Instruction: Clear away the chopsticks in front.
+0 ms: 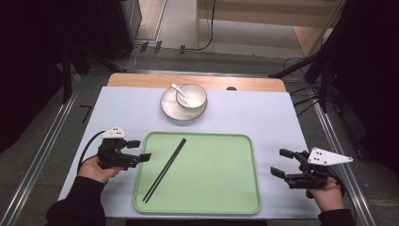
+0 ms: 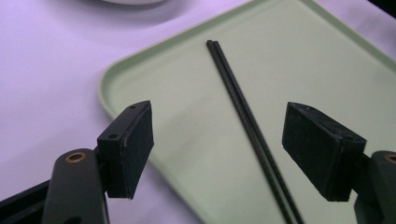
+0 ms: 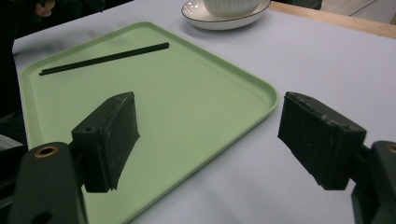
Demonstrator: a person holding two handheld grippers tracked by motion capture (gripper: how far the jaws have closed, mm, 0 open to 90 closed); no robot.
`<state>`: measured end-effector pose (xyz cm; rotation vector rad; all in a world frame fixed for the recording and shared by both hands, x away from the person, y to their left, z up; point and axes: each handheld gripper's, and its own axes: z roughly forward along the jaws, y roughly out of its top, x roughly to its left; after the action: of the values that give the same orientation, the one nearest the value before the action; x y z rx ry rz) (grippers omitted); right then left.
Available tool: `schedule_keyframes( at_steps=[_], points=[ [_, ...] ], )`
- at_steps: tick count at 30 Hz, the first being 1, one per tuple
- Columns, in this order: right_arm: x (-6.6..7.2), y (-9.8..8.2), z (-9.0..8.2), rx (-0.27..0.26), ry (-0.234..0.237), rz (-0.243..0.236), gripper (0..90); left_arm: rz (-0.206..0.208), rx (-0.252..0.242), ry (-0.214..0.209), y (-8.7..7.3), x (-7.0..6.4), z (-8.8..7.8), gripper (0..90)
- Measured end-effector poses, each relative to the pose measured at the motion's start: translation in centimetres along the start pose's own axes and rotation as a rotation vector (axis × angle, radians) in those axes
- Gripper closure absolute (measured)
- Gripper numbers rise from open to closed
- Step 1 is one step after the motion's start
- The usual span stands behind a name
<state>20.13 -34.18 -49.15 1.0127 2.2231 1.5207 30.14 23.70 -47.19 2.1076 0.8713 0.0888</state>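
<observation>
Chopsticks (image 1: 164,170), a thin black pair lying side by side, run diagonally across the left half of the flat pale-green plastic tray (image 1: 235,207) at lower centre of the high view. Left gripper (image 1: 139,150) hovers at the tray's left edge, jaws wide and aimed toward them, probably lining up a pick. Right gripper (image 1: 281,163), jaws also wide and empty, waits off the right edge. A white bowl with spoon (image 1: 190,95) on its saucer sits apart, upper centre.

**Black grippers, dark sleeves**

Either side of the green tray (image 1: 197,207), each hand wears a dark sleeve (image 1: 77,202). The left gripper (image 1: 139,150) and right gripper (image 1: 281,163) are black, each topped by a grey three-cornered plate with dark dots; brass-coloured rivets sit behind the blocky jaw pads (image 2: 133,147); a black cable (image 1: 87,146) trails from the left one
</observation>
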Motion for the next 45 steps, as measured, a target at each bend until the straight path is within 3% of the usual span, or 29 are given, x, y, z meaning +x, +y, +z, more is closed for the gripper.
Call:
schedule_keyframes(
  at_steps=[5,14,22,25,34,45],
  points=[
    [0.0,-0.1,-0.2,-0.007,-0.002,0.001,20.9,-0.015,-0.010,0.015,-1.0,0.5,-1.5,26.0],
    [-0.1,0.0,-0.5,-0.025,-0.007,-0.002,22.0,0.014,-0.108,0.041,-2.6,-0.1,-4.3,25.9],
    [-0.1,0.0,-0.7,-0.049,-0.005,-0.004,23.1,0.027,-0.148,0.085,-4.1,0.5,-5.9,25.6],
    [0.0,0.0,-0.7,-0.052,-0.007,-0.004,23.1,0.022,-0.177,0.080,-4.6,0.9,-6.4,25.6],
    [0.1,0.1,-0.9,-0.064,-0.001,-0.003,22.5,0.005,-0.210,0.089,-5.0,1.7,-6.7,25.6],
    [0.2,0.2,-0.9,-0.062,0.003,-0.008,22.5,0.011,-0.191,0.091,-5.0,1.6,-6.5,25.6]
  ],
)
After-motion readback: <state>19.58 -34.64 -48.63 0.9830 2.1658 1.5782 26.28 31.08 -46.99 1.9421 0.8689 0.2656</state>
